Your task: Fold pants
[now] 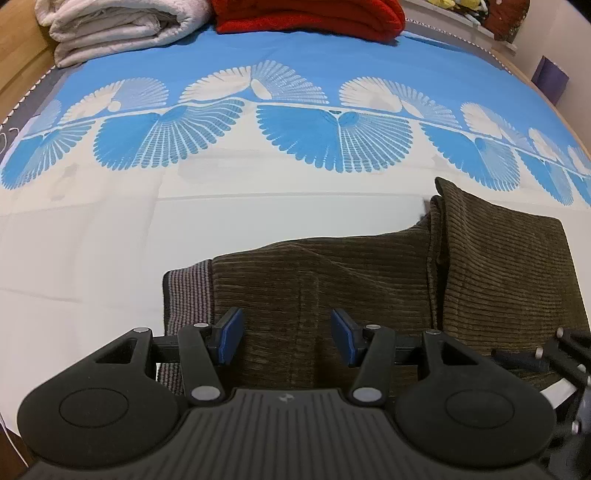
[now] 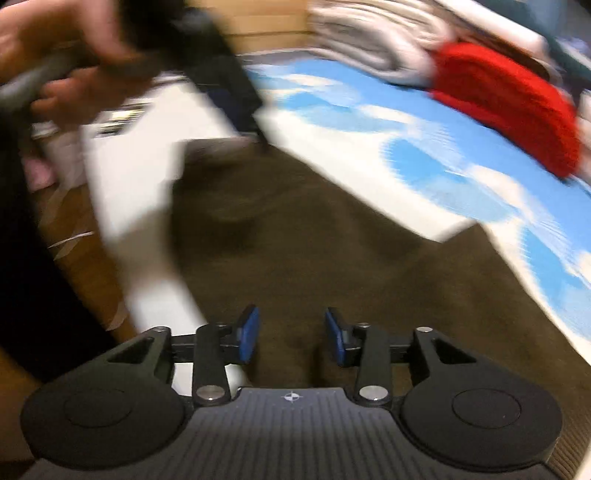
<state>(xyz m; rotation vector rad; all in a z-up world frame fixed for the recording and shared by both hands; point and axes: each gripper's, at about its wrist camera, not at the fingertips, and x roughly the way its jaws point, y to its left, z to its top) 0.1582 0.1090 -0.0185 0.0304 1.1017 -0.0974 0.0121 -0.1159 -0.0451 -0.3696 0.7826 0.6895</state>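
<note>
Corduroy pants (image 1: 332, 280) lie partly folded on bedsheet (image 1: 110, 229); left gripper (image 1: 287, 338) and right gripper (image 2: 291, 338) both spread, gripping nothing.

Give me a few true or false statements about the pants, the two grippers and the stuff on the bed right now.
1. The corduroy pants are olive brown. True.
2. The left gripper is clamped on the waistband. False: its jaws stand open over the fabric, gripping nothing.
3. A red blanket lies at the far end of the bed. True.
4. The bedsheet is plain green. False: it is white and blue with a fan pattern.
5. The right gripper is open above the pants. True.
</note>
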